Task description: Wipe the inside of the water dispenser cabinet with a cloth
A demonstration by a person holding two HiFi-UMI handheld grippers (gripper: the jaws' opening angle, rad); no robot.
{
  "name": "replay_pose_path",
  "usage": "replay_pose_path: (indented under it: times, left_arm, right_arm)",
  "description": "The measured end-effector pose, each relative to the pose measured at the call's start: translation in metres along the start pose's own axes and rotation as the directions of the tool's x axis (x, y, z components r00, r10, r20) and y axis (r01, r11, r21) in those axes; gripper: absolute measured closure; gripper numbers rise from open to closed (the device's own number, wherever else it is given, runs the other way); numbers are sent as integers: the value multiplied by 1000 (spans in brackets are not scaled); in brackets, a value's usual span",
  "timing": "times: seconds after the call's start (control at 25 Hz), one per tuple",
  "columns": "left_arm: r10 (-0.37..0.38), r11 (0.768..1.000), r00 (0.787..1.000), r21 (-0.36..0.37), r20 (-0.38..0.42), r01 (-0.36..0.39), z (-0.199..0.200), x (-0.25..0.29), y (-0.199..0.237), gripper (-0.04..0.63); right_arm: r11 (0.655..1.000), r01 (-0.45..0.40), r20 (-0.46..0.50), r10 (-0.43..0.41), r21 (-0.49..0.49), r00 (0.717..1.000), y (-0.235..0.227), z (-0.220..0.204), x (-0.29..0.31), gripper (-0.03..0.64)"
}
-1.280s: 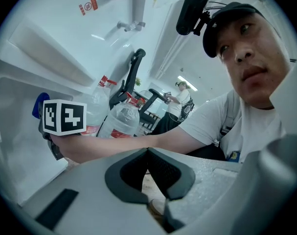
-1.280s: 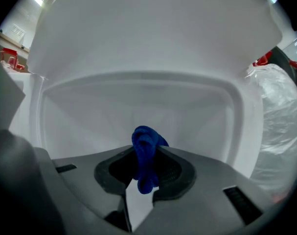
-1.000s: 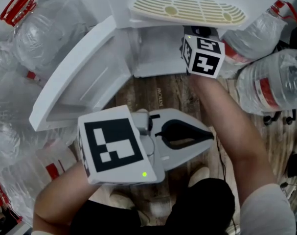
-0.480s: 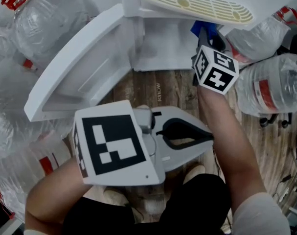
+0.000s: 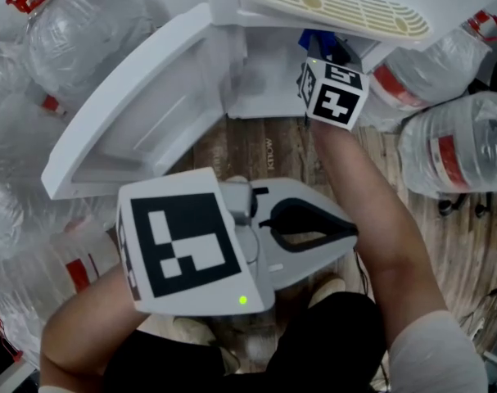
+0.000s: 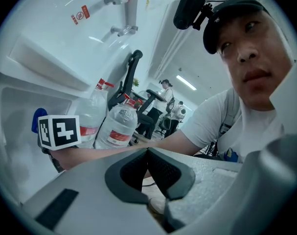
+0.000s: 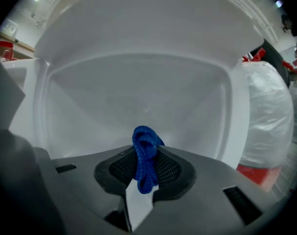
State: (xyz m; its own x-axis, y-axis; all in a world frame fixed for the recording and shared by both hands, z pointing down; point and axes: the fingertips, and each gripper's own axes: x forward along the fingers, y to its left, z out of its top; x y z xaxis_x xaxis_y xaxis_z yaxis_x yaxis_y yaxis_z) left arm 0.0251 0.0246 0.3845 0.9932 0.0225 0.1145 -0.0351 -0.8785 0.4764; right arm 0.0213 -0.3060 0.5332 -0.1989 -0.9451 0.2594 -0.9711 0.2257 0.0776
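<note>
Head view: right gripper (image 5: pixel 328 56) is poking into the open water dispenser cabinet (image 5: pixel 264 88) with the blue cloth (image 5: pixel 315 39) at its tip, while the left gripper (image 5: pixel 350 232) hangs low near the person's lap. Left gripper view: jaws pressed together, nothing in them. Right gripper view: jaws pinched on the cloth, facing the white inside wall (image 7: pixel 138 92).

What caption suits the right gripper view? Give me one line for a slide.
Right gripper shut on a blue cloth, pointed into the white cabinet.
</note>
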Motion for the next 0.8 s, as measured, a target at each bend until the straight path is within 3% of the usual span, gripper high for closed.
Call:
replay_pose_path:
  times: [0.44, 0.8]
  left_arm:
    - [25, 1000, 1000, -19, -18, -25, -11, -2, 6, 595]
    - [13, 1000, 1000, -25, -17, -13, -10, 4, 7, 595]
  right_arm:
    - [985, 126, -78, -117, 117, 990, -19, -31, 39, 535]
    - [986, 100, -89, -89, 131, 992, -27, -47, 14, 535]
